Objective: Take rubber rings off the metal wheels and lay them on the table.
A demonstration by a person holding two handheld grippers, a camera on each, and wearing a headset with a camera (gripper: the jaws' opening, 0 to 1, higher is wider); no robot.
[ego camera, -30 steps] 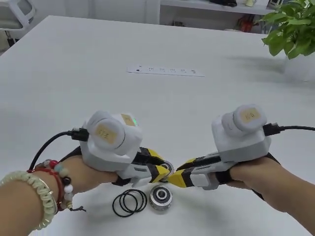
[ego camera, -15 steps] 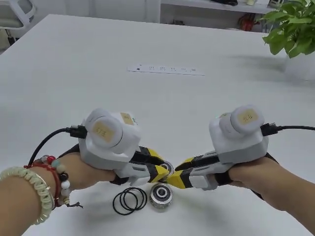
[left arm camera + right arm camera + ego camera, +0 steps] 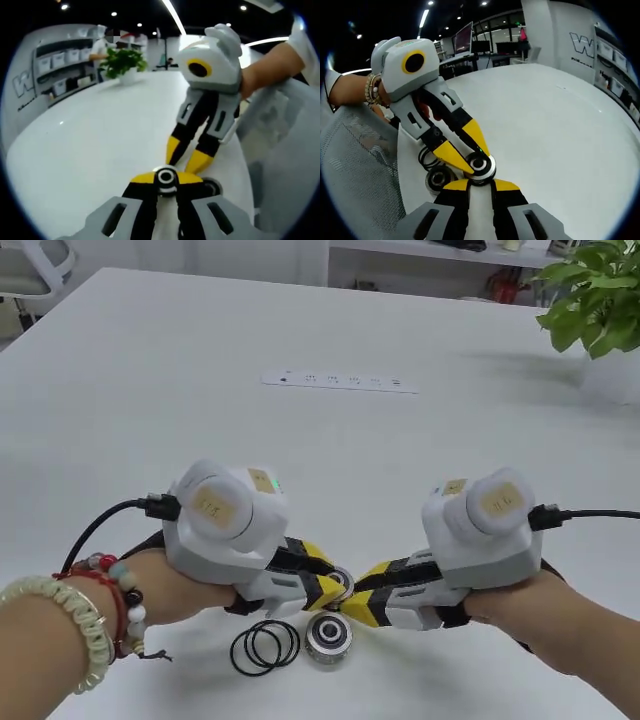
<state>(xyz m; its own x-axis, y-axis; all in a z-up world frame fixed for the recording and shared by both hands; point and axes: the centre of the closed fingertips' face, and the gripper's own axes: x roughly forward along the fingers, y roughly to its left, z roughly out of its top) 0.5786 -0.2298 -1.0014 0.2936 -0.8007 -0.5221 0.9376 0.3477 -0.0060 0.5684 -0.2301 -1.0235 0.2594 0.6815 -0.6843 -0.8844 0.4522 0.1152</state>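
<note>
My left gripper (image 3: pixel 335 583) is shut on a small metal wheel (image 3: pixel 339 577), held just above the table. In the left gripper view the wheel (image 3: pixel 166 178) sits between my own yellow tips. My right gripper (image 3: pixel 352 600) meets it from the right, its tips (image 3: pixel 186 156) nearly together and pinched at the wheel's rim, where the rubber ring sits. In the right gripper view the wheel (image 3: pixel 481 165) is just past my tips (image 3: pixel 479 184). A second wheel (image 3: pixel 327 637) lies on the table below. Loose black rubber rings (image 3: pixel 265 645) lie to its left.
A white power strip (image 3: pixel 338 382) lies mid-table, far from the work. A potted plant (image 3: pixel 592 300) stands at the back right. Cables (image 3: pixel 100 535) trail from both grippers. The white table (image 3: pixel 320 470) stretches ahead.
The right gripper has sunk slightly and edged in toward the held wheel. The left gripper, the table wheel and the loose rings have stayed put.
</note>
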